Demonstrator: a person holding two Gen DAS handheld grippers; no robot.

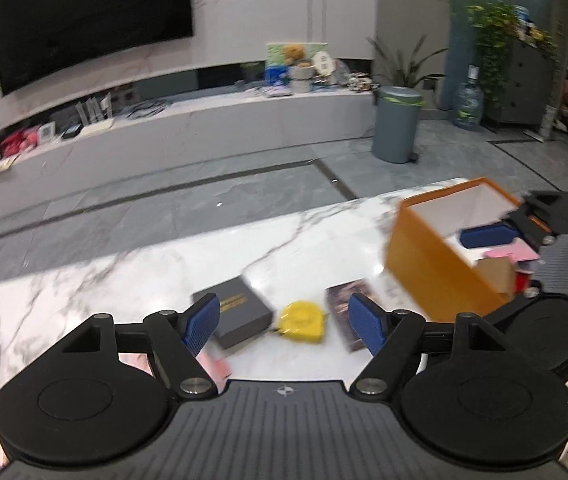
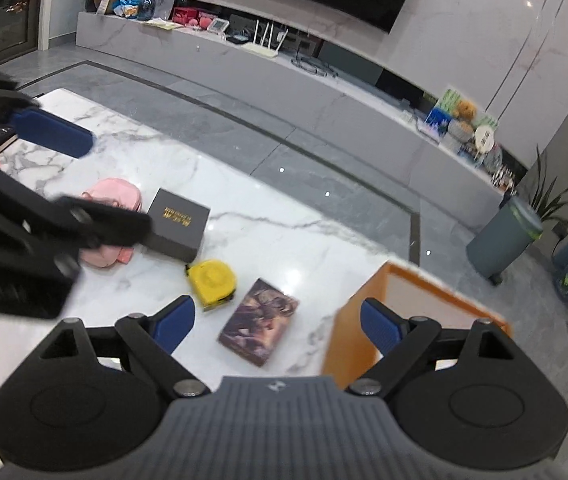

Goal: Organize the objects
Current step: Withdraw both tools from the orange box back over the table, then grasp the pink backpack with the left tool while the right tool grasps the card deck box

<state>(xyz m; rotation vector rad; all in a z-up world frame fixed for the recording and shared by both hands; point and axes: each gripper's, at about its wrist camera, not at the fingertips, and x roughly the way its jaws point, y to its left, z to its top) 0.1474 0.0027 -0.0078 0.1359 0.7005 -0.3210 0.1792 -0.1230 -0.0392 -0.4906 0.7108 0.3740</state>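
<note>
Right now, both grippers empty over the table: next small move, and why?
Probably lower the left gripper onto the yellow tape measure. It lies loose on the marble table, framed between that gripper's open jaws, beside the dark box. The orange box stands open nearby. The right gripper is open and empty too.

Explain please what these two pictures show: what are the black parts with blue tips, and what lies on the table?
They are two hand-held claws; a person carries one in each hand. Each picture comes from a camera on one claw, looking along its blue fingers. The left claw and the right claw both stand open and hold nothing. On the white marble table lie a dark square box with gold lettering, a yellow tape measure, a small box with a brown picture, a pink soft item and an open orange cardboard box.
</note>
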